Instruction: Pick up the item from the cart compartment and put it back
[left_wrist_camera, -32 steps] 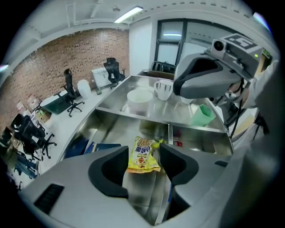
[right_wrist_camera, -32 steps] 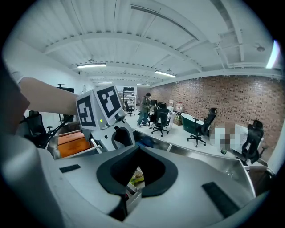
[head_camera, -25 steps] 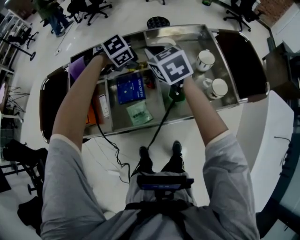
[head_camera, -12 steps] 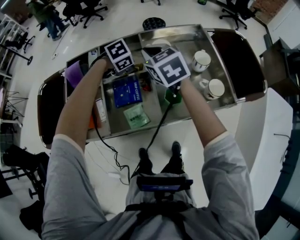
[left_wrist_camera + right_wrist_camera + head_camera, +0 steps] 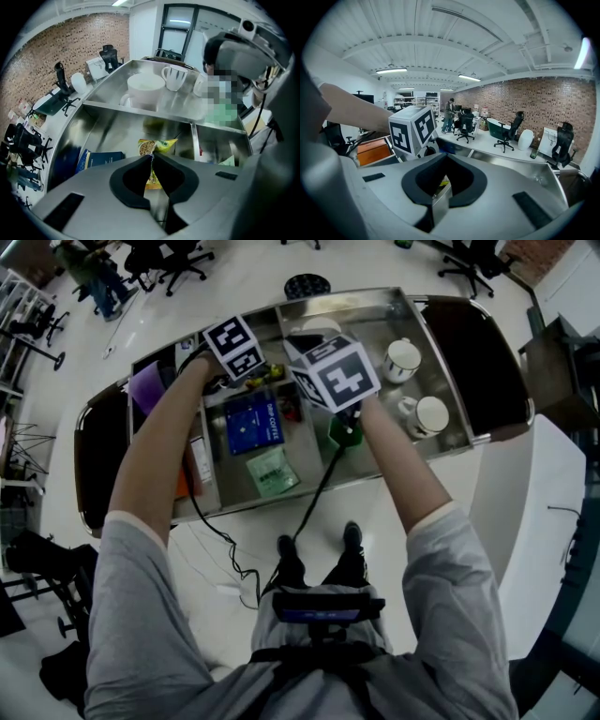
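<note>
A yellow snack packet [image 5: 158, 145] lies in the middle compartment of the steel cart [image 5: 117, 126]. My left gripper [image 5: 151, 158] is closing on it, and its tips pinch the packet's near edge. From the head view, the left gripper's marker cube [image 5: 234, 346] sits over the cart's far side, with a bit of the yellow packet [image 5: 273, 371] beside it. The right gripper's marker cube [image 5: 335, 371] hovers over the middle of the cart. In the right gripper view, my right gripper [image 5: 444, 157] has its jaws together with nothing in them, above a steel divider [image 5: 439, 201].
A blue box [image 5: 253, 423] and a green packet [image 5: 275, 472] lie in the middle compartment. Two white cups [image 5: 405, 360] stand in the right compartment, with a bowl [image 5: 145, 86] by them. An orange box [image 5: 372, 150] and a purple item [image 5: 150, 386] are on the left. Office chairs stand beyond.
Both hands have stayed over the cart's far side. The left marker cube has shifted slightly to the left. Nothing else in the cart has moved.
</note>
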`<state>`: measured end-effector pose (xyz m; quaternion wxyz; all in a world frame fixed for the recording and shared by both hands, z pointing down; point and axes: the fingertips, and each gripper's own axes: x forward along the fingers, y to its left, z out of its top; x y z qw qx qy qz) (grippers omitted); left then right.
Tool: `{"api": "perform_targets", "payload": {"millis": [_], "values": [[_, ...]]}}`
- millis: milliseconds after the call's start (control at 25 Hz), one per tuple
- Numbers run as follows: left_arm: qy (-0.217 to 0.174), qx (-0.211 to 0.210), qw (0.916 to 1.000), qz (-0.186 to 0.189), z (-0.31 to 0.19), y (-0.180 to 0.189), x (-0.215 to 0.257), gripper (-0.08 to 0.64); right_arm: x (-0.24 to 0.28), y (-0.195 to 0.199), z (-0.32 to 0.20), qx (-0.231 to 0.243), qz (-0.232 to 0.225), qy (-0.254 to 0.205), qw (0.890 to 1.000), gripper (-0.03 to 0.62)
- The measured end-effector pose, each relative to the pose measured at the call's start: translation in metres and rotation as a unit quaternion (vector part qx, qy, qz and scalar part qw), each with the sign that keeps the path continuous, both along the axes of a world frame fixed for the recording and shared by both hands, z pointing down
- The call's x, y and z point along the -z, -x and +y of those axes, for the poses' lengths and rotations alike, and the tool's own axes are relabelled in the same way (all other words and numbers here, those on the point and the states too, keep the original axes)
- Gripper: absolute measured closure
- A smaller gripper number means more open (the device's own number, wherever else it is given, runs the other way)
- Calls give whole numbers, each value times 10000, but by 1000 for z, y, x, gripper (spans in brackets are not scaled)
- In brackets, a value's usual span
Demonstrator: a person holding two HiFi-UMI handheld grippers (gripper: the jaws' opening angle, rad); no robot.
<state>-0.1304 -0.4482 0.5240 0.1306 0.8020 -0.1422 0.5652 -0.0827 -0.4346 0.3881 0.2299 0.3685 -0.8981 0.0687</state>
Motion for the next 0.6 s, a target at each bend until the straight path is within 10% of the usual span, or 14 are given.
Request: {"api": "perform_targets", "payload": {"millis": [600], "values": [[-1056,1087,9843,908,-15,13,57,534,8,2,9,-16,-2,-30,10000,583]]}}
